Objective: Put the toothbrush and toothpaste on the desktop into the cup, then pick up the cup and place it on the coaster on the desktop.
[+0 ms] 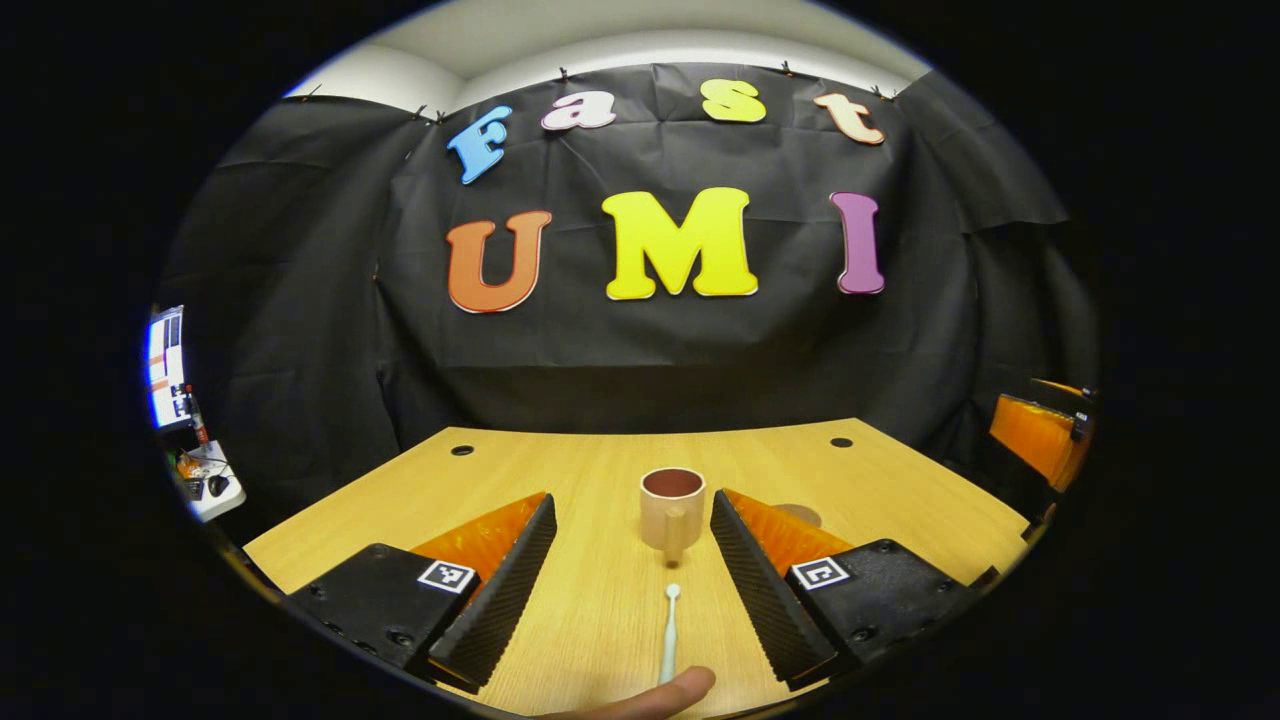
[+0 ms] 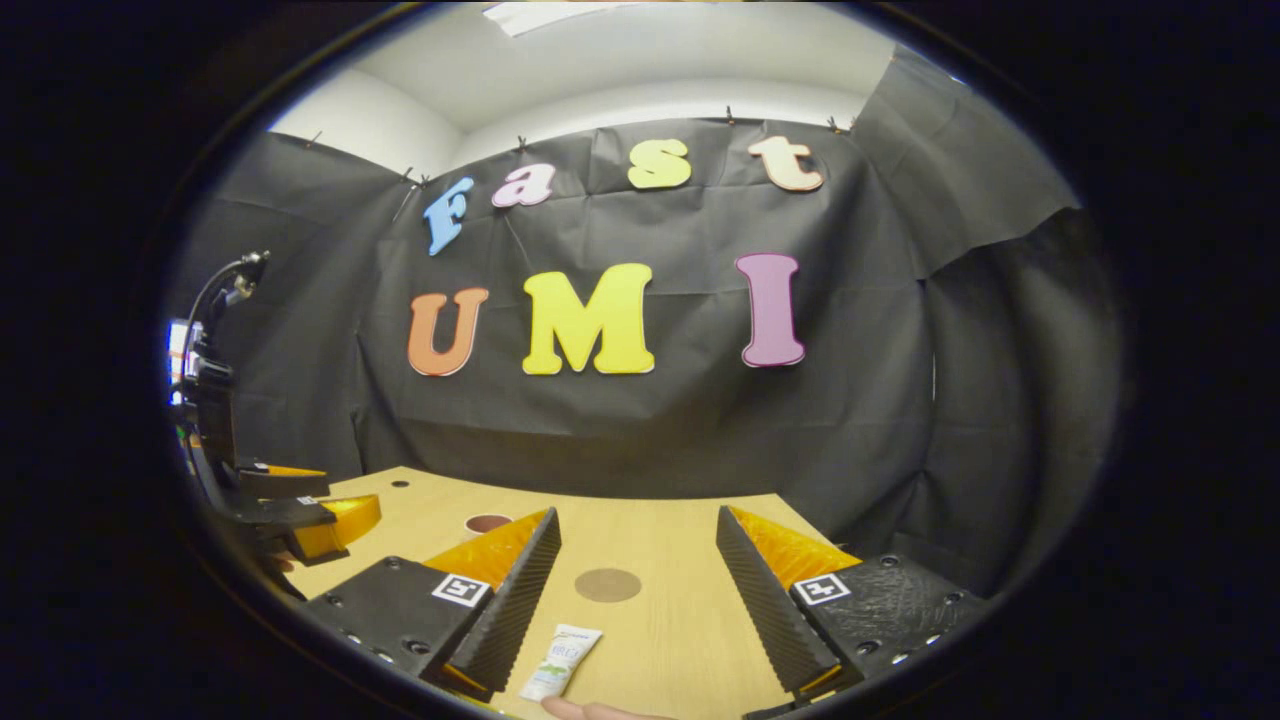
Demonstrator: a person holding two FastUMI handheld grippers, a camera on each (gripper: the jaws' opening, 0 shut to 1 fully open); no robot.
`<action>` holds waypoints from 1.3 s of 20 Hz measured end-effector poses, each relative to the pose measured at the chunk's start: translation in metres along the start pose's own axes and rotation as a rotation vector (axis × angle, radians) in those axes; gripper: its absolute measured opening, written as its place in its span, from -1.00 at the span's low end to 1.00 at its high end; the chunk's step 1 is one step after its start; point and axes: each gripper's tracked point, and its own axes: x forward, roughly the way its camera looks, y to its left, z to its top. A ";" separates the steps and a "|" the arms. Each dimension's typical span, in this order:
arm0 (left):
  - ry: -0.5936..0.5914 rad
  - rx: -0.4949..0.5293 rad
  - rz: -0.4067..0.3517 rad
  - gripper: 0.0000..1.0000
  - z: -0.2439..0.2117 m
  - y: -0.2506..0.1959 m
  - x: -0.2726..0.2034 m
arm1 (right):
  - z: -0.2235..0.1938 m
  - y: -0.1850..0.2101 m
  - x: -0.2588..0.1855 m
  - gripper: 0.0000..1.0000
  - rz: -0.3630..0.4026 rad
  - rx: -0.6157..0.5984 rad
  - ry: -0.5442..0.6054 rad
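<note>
Left gripper view: toothbrush (image 1: 669, 632) between open fingers (image 1: 505, 585).

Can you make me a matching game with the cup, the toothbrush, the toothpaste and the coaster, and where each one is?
Things:
1. cup
2. toothbrush
3. toothpaste
4. coaster

Places:
A. lying flat beside one finger of the right gripper
B. standing upright between the left gripper fingers, farther off
C. round and flat, in the middle of the desk
D. lying in front of the cup's handle

Pairs: 1-B, 2-D, 3-A, 4-C
</note>
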 end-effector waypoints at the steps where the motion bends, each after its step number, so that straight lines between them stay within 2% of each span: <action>1: 0.008 -0.006 0.013 0.96 -0.003 0.002 0.004 | -0.001 0.000 0.001 0.89 0.002 0.004 0.003; 5: 0.145 -0.070 -0.058 0.96 -0.042 -0.016 0.016 | -0.005 -0.004 0.005 0.88 0.000 0.024 0.023; 8: 0.274 -0.020 -0.094 0.98 -0.086 -0.023 0.020 | -0.005 -0.007 0.007 0.89 -0.004 0.027 0.027; 12: 0.379 0.009 -0.154 0.96 -0.125 -0.040 0.032 | -0.012 -0.005 0.010 0.88 0.002 0.040 0.048; 18: 0.523 -0.023 -0.190 0.65 -0.175 -0.052 0.038 | -0.026 0.000 0.018 0.89 0.004 0.026 0.085; 21: 0.566 -0.024 -0.189 0.43 -0.190 -0.050 0.037 | -0.034 0.001 0.021 0.88 0.005 0.026 0.108; 22: 0.547 -0.023 -0.194 0.37 -0.187 -0.049 0.041 | -0.034 0.002 0.021 0.88 0.007 0.029 0.114; 24: 0.553 -0.033 -0.202 0.07 -0.187 -0.049 0.039 | -0.038 0.003 0.022 0.89 0.008 0.035 0.128; 25: 0.545 -0.031 -0.203 -0.23 -0.188 -0.048 0.040 | -0.040 0.003 0.023 0.89 0.009 0.038 0.136; 26: 0.544 -0.030 -0.196 -0.14 -0.189 -0.046 0.040 | -0.043 0.003 0.024 0.89 0.010 0.040 0.145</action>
